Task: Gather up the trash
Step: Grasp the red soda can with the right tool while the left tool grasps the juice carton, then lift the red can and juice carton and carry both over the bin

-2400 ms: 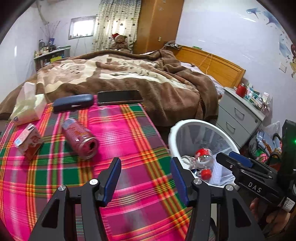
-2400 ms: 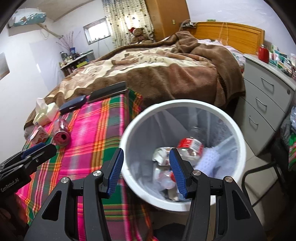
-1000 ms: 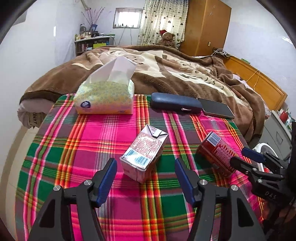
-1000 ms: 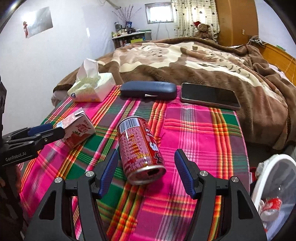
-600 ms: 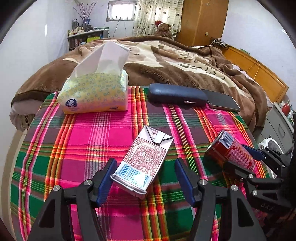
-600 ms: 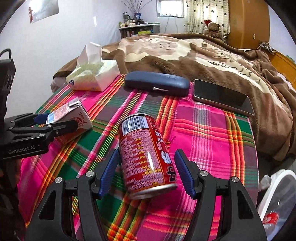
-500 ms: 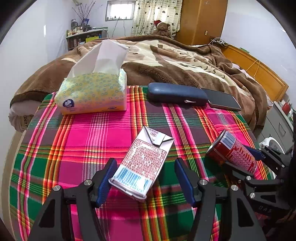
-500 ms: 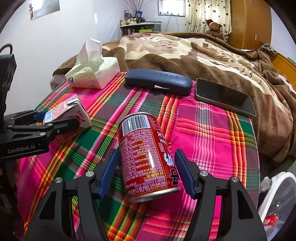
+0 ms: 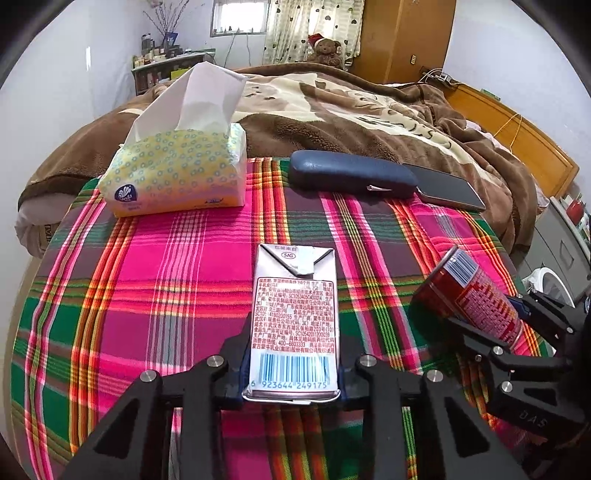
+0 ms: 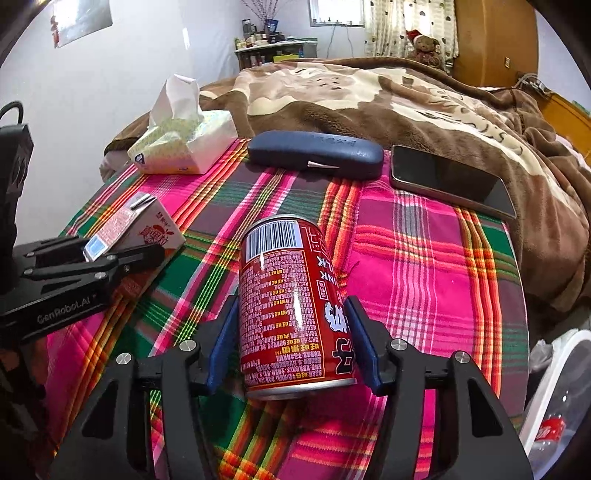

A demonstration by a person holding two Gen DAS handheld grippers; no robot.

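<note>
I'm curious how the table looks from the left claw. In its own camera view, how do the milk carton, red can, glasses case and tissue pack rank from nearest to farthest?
From the left gripper:
1. Milk carton, clamped between its fingers.
2. Red can, off to the right, in the right gripper.
3. and 4. Glasses case at the table's far edge and tissue pack far left: too close to call.

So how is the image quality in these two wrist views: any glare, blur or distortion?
Left wrist view: sharp, the carton print readable; fisheye bends the plaid cloth, dark corners. Right wrist view: sharp too, thin glare streaks on the red can, window blown out, same barrel bend.
</note>
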